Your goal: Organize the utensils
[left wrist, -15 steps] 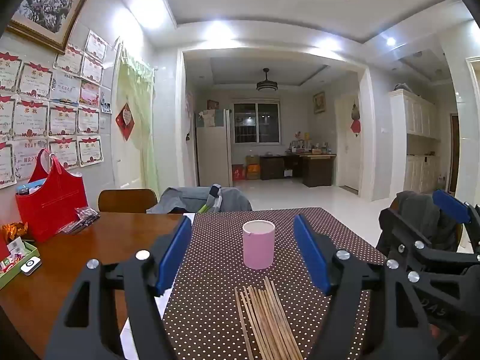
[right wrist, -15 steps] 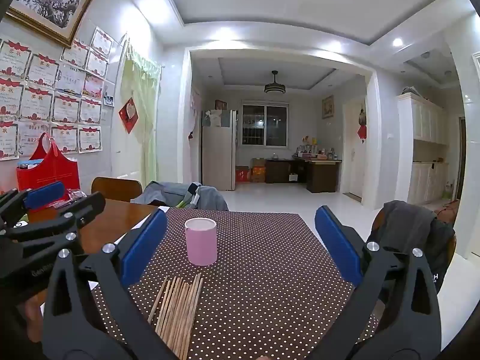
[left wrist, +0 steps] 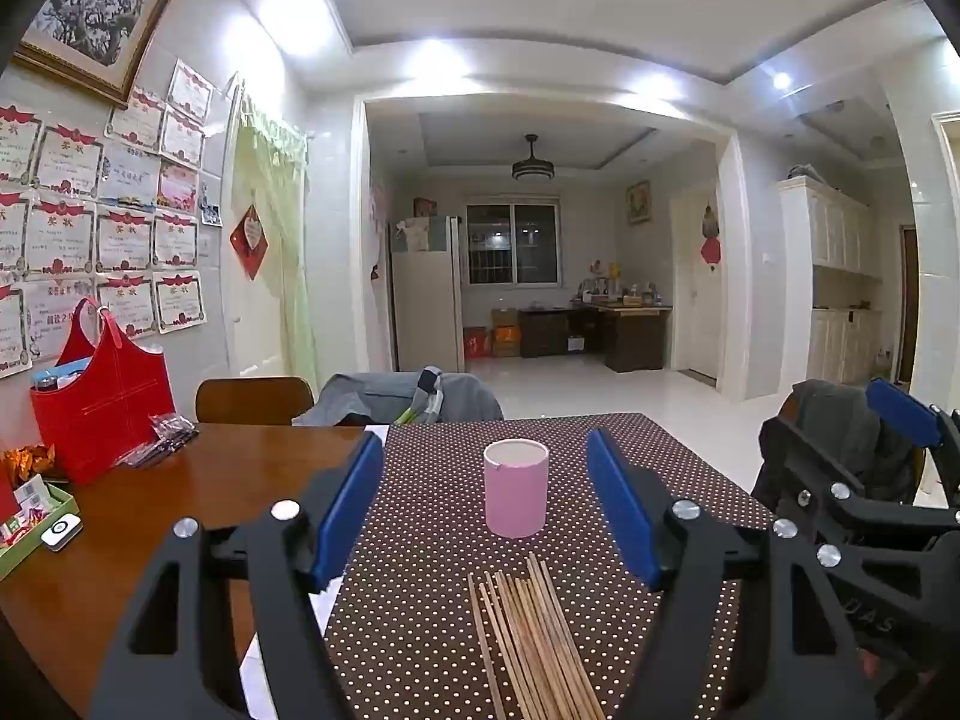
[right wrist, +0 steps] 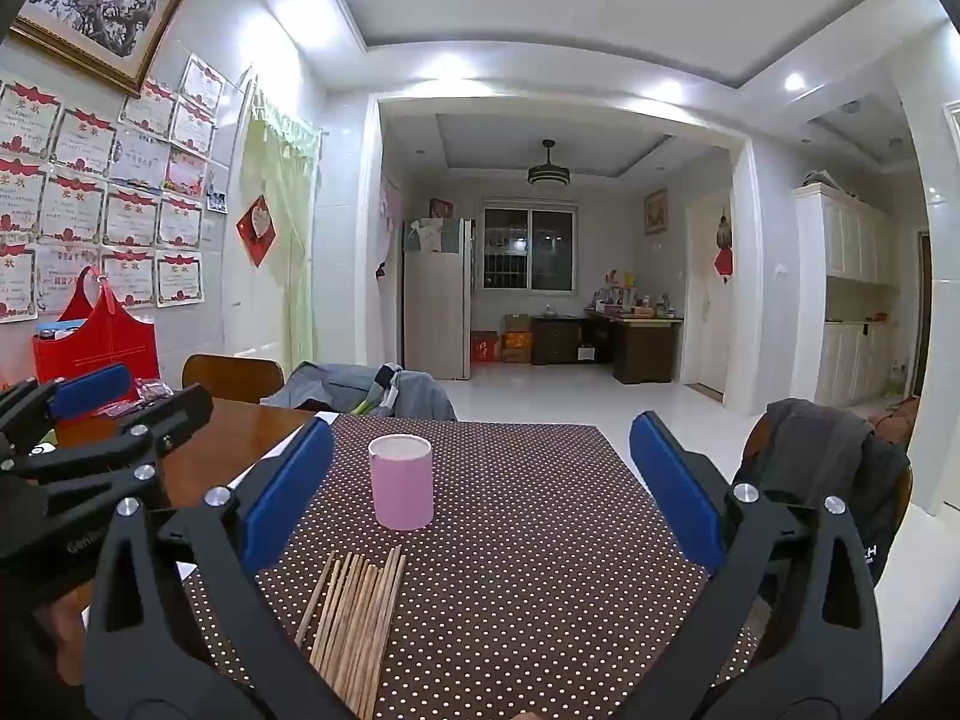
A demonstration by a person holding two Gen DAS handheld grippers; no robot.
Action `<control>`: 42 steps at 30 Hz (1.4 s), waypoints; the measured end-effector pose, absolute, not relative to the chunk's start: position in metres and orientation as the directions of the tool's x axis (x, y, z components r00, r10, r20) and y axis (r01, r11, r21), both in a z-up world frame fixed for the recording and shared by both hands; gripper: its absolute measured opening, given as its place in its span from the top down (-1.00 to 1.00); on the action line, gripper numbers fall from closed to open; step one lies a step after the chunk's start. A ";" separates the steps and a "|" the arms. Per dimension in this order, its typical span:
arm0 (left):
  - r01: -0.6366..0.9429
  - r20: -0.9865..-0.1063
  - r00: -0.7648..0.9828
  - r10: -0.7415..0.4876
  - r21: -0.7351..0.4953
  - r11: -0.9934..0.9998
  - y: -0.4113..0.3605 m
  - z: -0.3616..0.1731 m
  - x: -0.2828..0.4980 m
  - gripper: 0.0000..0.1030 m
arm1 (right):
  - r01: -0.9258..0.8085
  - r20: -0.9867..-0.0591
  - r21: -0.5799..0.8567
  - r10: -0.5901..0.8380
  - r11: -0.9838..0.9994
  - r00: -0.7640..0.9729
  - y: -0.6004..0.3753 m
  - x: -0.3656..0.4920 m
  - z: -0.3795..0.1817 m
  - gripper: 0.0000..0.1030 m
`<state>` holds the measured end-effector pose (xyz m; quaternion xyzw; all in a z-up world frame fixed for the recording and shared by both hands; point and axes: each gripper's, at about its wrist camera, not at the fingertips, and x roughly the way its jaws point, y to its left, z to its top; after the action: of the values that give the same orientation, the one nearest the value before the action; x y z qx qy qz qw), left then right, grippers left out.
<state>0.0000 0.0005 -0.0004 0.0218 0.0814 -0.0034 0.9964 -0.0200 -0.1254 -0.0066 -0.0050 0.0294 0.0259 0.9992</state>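
A pink cylindrical cup stands upright on the brown polka-dot tablecloth; it also shows in the right wrist view. Several wooden chopsticks lie side by side in a bundle in front of the cup, also in the right wrist view. My left gripper is open and empty, held above the table behind the chopsticks. My right gripper is open and empty, to the right of the chopsticks. Each gripper shows at the edge of the other's view.
A red bag stands on the wooden table at the left, with a green box and a small white device. Chairs draped with grey clothes stand behind and at the right.
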 end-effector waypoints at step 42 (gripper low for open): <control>0.012 -0.165 0.986 -0.003 0.055 0.998 -0.007 0.000 0.003 -0.35 | -0.046 -0.083 0.005 0.047 0.999 0.995 -0.132 -0.015 -0.015 -0.88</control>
<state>0.0029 -0.0071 -0.0002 0.0278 0.0826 -0.0037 0.9962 -0.0146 -0.1321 -0.0153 0.0016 0.0415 0.0233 0.9989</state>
